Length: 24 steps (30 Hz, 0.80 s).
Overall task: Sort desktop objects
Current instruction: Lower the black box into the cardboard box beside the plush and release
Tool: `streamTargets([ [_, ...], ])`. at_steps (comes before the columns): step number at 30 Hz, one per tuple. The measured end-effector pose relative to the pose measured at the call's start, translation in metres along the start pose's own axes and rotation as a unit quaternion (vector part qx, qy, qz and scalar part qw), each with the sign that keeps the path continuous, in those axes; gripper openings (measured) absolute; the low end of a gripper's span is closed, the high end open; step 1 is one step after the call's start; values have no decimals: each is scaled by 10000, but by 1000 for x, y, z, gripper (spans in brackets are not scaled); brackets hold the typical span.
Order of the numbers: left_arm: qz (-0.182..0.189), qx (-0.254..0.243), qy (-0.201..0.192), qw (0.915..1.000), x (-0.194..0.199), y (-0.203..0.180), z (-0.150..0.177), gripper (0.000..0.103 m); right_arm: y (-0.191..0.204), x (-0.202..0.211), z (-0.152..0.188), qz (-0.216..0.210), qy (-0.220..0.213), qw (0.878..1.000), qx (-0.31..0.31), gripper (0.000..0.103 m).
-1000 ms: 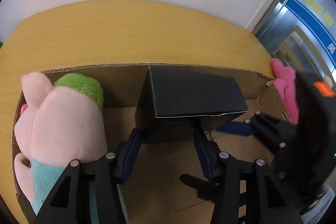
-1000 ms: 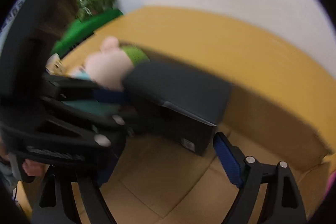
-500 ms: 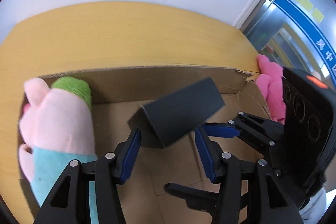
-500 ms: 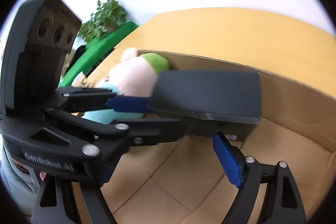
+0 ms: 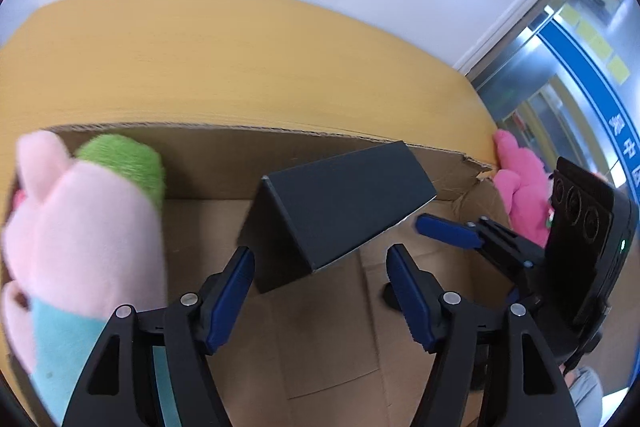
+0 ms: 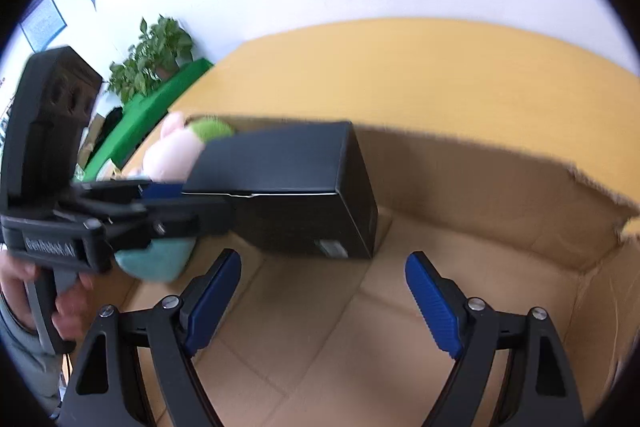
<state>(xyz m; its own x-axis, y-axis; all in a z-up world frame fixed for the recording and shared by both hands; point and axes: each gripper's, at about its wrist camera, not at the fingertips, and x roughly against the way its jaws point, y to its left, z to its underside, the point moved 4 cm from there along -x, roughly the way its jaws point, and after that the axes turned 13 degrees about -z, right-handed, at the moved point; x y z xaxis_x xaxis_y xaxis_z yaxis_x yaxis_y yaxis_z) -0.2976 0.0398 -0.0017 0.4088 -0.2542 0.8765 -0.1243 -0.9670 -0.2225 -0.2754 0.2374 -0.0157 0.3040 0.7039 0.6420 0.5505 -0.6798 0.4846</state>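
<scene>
Black box (image 5: 340,211) sits tilted inside the cardboard carton (image 5: 224,155), pink plush toy (image 5: 80,227) to its left. Left gripper (image 5: 320,291) fingers are spreading just short of the box, gripping nothing; right gripper (image 6: 324,303) gapes wide, empty.

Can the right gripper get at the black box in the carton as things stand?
Probably yes. The right gripper is open with bare carton floor between it and the black box. The left gripper, jaws opening, crowds the box's other end.
</scene>
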Motion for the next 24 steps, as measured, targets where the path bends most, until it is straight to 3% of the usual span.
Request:
streamTargets([
  [2,53,-40,-9,10000,-2,-2,1,67,4,-11,-1,18,66,9998,183,83],
  [4,-14,-162,-69,9998,-3,-8,2,68,4,-7,4,-115,40,9998,182,73],
  [10,102,-392,-110,9991,24,-21,7,68,23,17,7,-355,-118,9990,235,72],
  [12,340,-582,55,9977,32,-29,10,67,39,31,10,-690,-89,9972,259,72],
  [13,258,-666,80,9974,35,-32,10,67,48,36,11,-860,-65,9959,276,72],
  [16,-314,-713,-36,9970,33,-32,2,68,66,32,8,-540,129,9974,468,72],
  [18,-305,-517,43,9982,31,-23,5,68,56,25,9,-292,267,9989,247,72],
  [21,-411,-663,13,9970,40,-15,17,68,26,17,22,9,554,9978,-370,72],
  [24,-509,-798,-166,9954,57,-8,29,68,24,1,39,10,1034,9940,-357,72],
])
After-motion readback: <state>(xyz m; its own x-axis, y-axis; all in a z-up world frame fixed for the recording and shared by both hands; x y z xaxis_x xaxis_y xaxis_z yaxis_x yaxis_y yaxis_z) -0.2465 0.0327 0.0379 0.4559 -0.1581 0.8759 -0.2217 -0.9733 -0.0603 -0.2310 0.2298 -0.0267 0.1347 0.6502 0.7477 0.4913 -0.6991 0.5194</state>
